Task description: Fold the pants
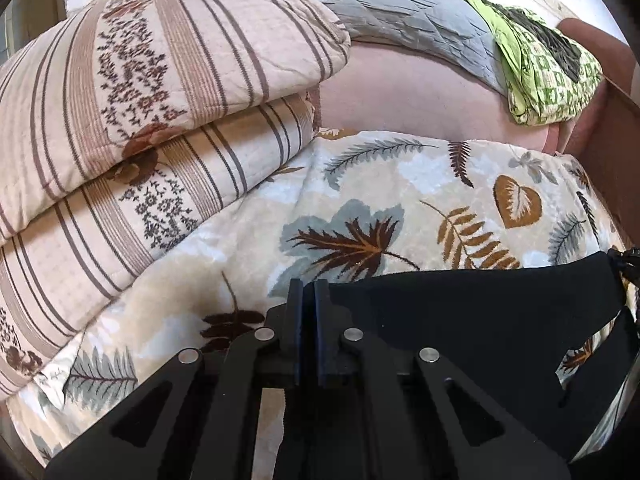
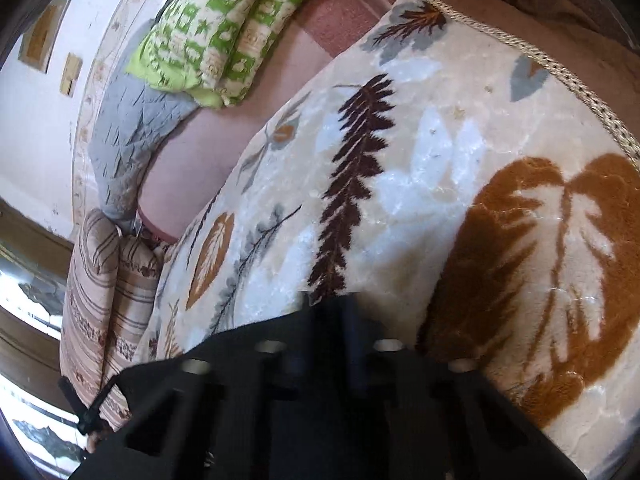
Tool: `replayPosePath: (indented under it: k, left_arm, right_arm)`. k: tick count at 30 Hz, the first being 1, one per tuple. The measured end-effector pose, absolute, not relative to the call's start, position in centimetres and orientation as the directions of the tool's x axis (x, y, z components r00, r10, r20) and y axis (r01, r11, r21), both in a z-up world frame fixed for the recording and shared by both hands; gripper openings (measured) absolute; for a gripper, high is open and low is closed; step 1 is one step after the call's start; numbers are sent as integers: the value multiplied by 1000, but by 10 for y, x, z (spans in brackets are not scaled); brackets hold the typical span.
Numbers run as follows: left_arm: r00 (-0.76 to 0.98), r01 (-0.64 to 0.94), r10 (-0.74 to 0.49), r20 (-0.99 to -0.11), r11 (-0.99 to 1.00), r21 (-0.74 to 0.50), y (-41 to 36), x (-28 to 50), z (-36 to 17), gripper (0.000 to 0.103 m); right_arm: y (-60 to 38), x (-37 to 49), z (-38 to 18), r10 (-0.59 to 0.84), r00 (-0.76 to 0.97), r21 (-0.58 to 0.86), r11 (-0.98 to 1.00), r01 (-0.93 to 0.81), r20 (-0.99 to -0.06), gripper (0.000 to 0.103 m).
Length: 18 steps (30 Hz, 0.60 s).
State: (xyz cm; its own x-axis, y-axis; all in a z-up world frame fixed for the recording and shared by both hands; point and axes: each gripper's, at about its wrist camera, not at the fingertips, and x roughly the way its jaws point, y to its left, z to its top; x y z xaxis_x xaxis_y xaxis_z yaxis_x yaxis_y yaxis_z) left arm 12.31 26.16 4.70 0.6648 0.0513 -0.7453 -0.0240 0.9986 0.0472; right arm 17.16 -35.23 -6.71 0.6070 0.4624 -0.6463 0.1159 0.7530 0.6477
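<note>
Black pants (image 1: 480, 320) lie over a cream blanket with a leaf print (image 1: 360, 184). In the left wrist view my left gripper (image 1: 306, 292) is shut on the pants' left edge. The cloth runs from it to the right, as far as a drawstring (image 1: 628, 264) at the frame's edge. The right wrist view is blurred. There my right gripper (image 2: 330, 308) is shut with its jaws together, and the pants' edge (image 2: 152, 372) rises up to its fingers. The drawstring (image 2: 90, 412) hangs at the lower left. The cloth under both grippers is hidden.
Two folded striped quilts (image 1: 140, 100) are stacked at the left. Behind the blanket lies a pink cushion (image 1: 400, 92) with a grey quilt (image 1: 400, 12) and a folded green patterned cloth (image 1: 548, 72) at the back. The blanket's corded edge (image 2: 580, 92) curves at the right.
</note>
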Motion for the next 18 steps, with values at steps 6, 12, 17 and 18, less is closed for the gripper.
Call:
replayPosePath:
  k: [6, 12, 17, 18]
  left_arm:
    - [691, -54, 30, -722, 998, -10, 265, 138, 67, 3]
    - [696, -21, 46, -716, 999, 44, 256, 130, 64, 3]
    - [713, 21, 18, -701, 999, 47, 260, 98, 59, 3]
    - [722, 32, 12, -692, 998, 51, 260, 92, 61, 3]
  right_arm:
    - [-354, 159, -34, 413, 695, 609, 792, 45, -589, 5]
    - [-355, 144, -25, 425, 700, 583, 813, -15, -574, 5]
    - [-352, 117, -15, 466, 683, 552, 826, -109, -563, 5]
    - [-351, 109, -12, 476, 677, 539, 831, -139, -561, 5]
